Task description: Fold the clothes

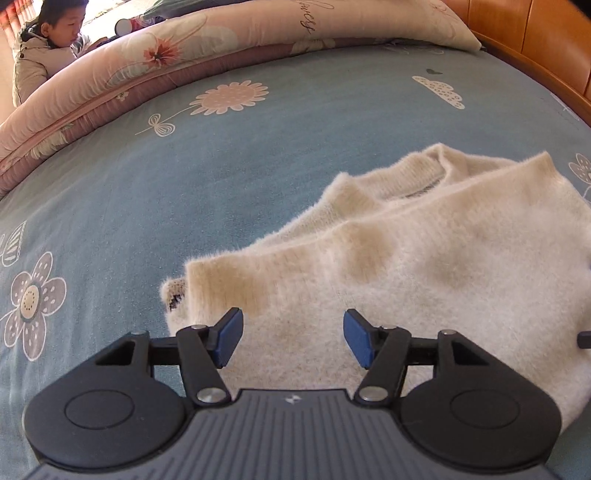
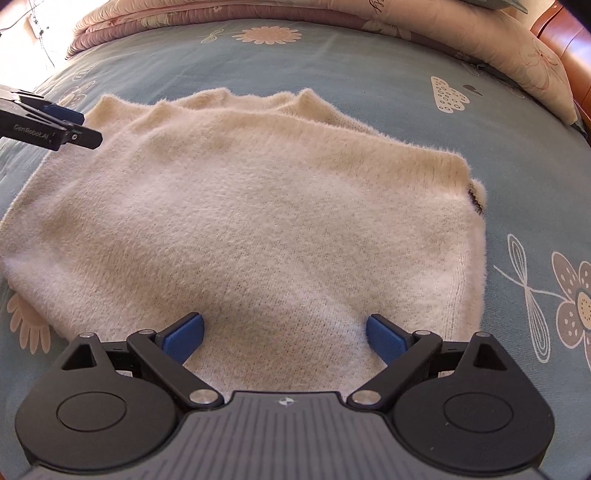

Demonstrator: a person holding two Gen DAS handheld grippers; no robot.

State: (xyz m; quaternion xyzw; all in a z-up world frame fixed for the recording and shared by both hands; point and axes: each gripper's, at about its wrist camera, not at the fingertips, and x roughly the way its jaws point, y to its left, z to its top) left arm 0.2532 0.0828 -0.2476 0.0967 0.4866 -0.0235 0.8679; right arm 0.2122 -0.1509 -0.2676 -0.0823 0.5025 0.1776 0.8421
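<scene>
A cream fuzzy sweater point(image 1: 424, 258) lies folded on the blue flowered bedsheet point(image 1: 166, 177), neckline at the far side. My left gripper point(image 1: 293, 339) hovers open over its near left corner, blue pads apart and nothing pinched between them. In the right wrist view the sweater point(image 2: 258, 221) fills the middle. My right gripper point(image 2: 284, 339) stands wide open above its near edge, with only knit fabric lying flat under the jaws. The left gripper point(image 2: 86, 127) shows at the upper left, beside the sweater's far left corner.
A folded pink floral quilt point(image 1: 129, 74) runs along the far edge of the bed, also the quilt point(image 2: 498, 48) at top right. A wooden headboard point(image 1: 535, 33) stands at the right. A person point(image 1: 40, 51) in a light jacket sits beyond the quilt.
</scene>
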